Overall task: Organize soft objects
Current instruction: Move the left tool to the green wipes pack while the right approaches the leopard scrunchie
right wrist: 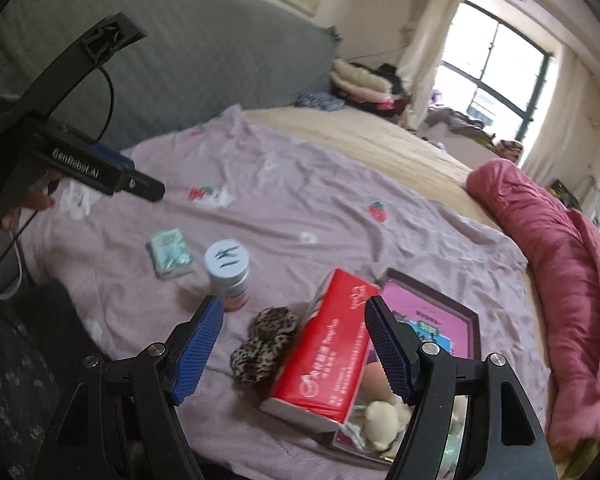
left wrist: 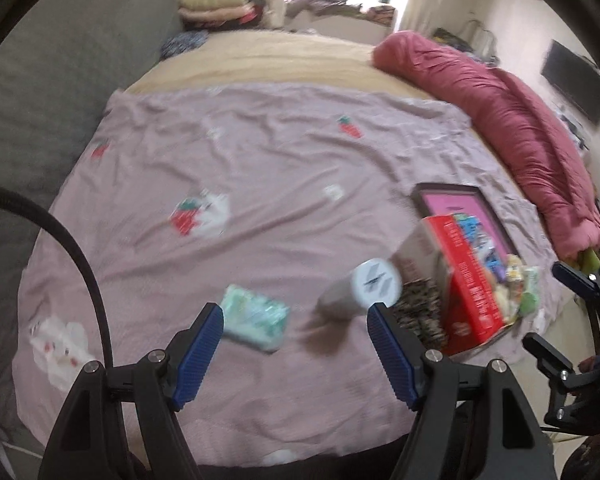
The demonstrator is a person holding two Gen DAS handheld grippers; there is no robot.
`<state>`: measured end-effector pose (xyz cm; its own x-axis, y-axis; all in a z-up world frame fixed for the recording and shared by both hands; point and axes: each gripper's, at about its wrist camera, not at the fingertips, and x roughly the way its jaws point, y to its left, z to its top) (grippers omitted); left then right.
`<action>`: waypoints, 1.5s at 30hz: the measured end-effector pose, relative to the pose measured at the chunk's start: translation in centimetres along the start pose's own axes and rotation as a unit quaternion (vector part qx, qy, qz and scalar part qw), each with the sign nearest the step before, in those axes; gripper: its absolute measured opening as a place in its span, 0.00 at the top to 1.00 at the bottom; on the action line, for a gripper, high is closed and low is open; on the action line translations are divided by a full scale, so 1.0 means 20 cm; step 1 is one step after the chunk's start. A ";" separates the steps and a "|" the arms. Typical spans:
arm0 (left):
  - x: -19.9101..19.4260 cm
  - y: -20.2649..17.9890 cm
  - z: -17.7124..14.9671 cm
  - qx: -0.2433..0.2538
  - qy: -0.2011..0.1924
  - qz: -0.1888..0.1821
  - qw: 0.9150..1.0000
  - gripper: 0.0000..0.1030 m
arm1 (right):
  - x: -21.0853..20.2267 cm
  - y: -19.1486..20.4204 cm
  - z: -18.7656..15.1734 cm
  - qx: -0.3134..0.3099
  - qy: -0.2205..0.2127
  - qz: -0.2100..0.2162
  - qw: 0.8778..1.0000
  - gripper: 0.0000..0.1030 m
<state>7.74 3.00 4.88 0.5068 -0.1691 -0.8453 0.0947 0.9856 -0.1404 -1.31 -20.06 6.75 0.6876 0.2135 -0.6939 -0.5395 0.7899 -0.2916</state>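
Clutter: a white-capped bottle (right wrist: pixel 227 276) stands upright on the bed, just left of a leopard-print scrunchie (right wrist: pixel 262 344); a red tissue pack (right wrist: pixel 324 350) leans over the rim of a dark-framed tray (right wrist: pixel 474 328).
Soft things: a mint tissue packet (left wrist: pixel 256 316) lies flat, apart from the rest; pale plush pieces (right wrist: pixel 380 416) sit in the tray.
Left gripper (left wrist: pixel 294 356): jaws spread wide, nothing between them, above the packet and bottle.
Right gripper (right wrist: pixel 294 352): jaws wide apart, nothing held, over scrunchie and red pack.
Room: open wrinkled sheet (left wrist: pixel 268 152) beyond the clutter; rolled pink quilt (left wrist: pixel 512 132) lines the right edge, grey headboard (right wrist: pixel 204 52) the left.
Textures: ribbed blue pads, crumpled strawberry-print cotton.
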 end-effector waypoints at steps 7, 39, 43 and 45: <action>0.18 0.18 -0.11 -0.028 0.038 0.002 0.999 0.27 | 0.14 0.11 -0.01 -0.026 0.033 0.019 0.999 0.28; 0.97 0.31 -0.06 -0.207 0.182 -0.006 0.961 0.25 | 0.80 0.31 -0.08 -0.294 0.178 0.004 0.939 0.28; 0.97 0.33 -0.07 -0.210 0.178 -0.013 0.961 0.25 | 0.94 0.32 -0.13 -0.336 0.219 0.000 0.916 0.28; 0.97 0.34 -0.08 -0.212 0.175 -0.016 0.961 0.25 | 1.01 0.32 -0.15 -0.342 0.241 0.004 0.908 0.28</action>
<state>16.86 6.40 -13.27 0.1832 -0.2584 -0.9485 -0.2908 0.9074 -0.3034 7.62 -12.47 -11.07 0.4791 -0.1887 -0.8572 -0.8326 0.2114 -0.5119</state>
